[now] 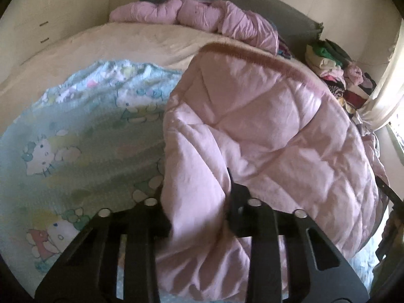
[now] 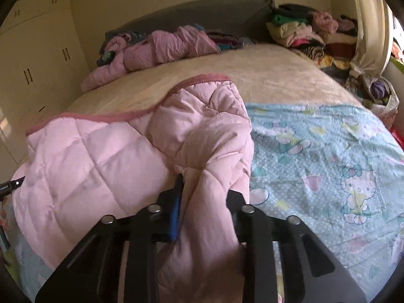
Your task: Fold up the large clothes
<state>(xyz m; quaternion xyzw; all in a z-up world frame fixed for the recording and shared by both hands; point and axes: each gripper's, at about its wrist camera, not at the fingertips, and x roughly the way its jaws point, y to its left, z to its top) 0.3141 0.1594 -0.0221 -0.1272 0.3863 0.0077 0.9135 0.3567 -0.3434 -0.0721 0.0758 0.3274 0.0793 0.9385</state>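
A pale pink quilted garment with a darker pink ribbed hem lies bunched on a light blue cartoon-cat sheet on the bed. In the left wrist view, my left gripper is shut on a thick fold at the garment's near left side. In the right wrist view, the same garment spreads to the left. My right gripper is shut on a bunched fold at its near right side, with fabric filling the gap between the fingers. The blue sheet shows to the right.
The beige bed cover stretches beyond the garment. Another pink puffy jacket lies by the grey headboard. A pile of mixed clothes sits at the far right corner beside a curtain. Cream wardrobe doors stand left.
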